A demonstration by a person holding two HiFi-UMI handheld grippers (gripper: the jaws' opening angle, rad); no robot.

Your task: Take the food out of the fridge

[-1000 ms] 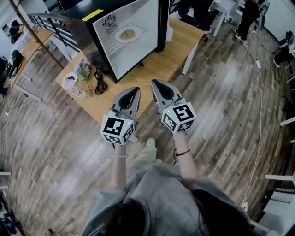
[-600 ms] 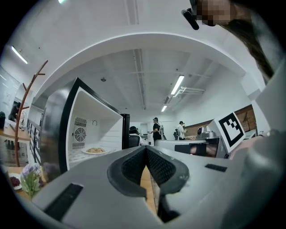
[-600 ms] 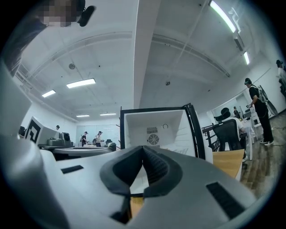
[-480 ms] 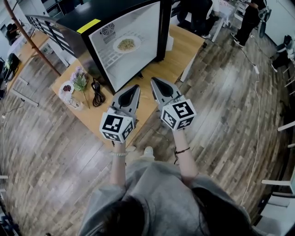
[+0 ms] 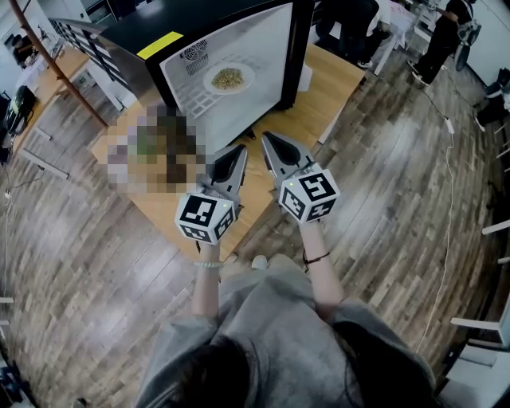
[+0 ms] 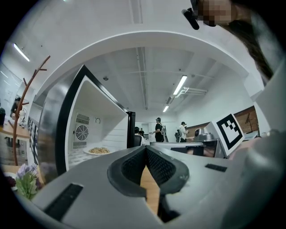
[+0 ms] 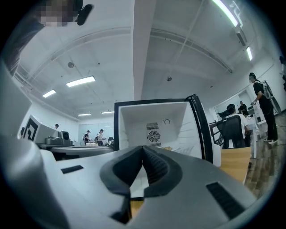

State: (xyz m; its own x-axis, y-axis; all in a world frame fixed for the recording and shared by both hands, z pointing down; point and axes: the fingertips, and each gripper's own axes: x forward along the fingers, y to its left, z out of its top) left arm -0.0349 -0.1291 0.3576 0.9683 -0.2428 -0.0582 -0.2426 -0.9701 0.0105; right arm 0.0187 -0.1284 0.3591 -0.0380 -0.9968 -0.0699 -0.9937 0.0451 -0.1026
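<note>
above the wooden table (image 5: 335,76), our left gripper (image 5: 237,151) and right gripper (image 5: 268,138) hang short of the fridge (image 5: 255,44); the plate of food (image 5: 229,78) sits inside. left gripper view: jaws together, empty. right gripper view: likewise. we judge nothing is out yet.

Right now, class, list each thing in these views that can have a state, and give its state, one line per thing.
fridge: white inside lit and in plain sight; whether a glass door covers it cannot be told.
plate of food: on the wire shelf inside the fridge, not yet taken out.
left tool: shut, nothing between its jaws, short of the fridge.
right tool: shut, nothing between its jaws, short of the fridge.
</note>
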